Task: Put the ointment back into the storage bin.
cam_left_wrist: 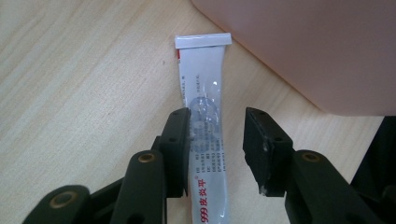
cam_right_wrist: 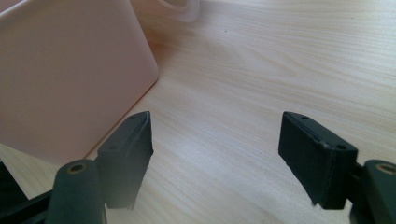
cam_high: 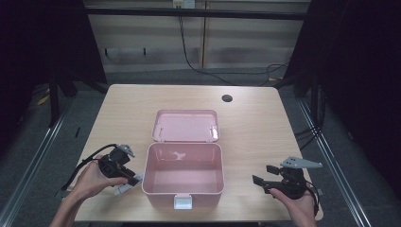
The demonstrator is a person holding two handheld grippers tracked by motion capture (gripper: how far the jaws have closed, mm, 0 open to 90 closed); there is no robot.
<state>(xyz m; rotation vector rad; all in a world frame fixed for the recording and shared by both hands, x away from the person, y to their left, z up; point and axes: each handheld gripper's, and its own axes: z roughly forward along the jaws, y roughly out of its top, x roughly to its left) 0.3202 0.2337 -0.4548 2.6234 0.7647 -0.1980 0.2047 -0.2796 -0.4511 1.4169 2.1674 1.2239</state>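
Note:
A white ointment tube (cam_left_wrist: 205,116) with red and black print lies flat on the wooden table, its crimped end close to the wall of the pink box (cam_left_wrist: 303,46). My left gripper (cam_left_wrist: 217,140) straddles the tube: the left pad touches its side, while a gap remains between the tube and the right pad. In the high view the left gripper (cam_high: 130,179) sits at the front left corner of the box (cam_high: 146,170), over the tube (cam_high: 124,187). My right gripper (cam_high: 264,175) stands open to the right of the box, with bare table between its jaws (cam_right_wrist: 215,149).
The pink box is open and its lid (cam_high: 185,125) lies back flat behind it. A white latch (cam_high: 183,202) hangs at its front. The box wall (cam_right_wrist: 65,74) stands just left of my right gripper. A round cable hole (cam_high: 227,98) is at the table's far side.

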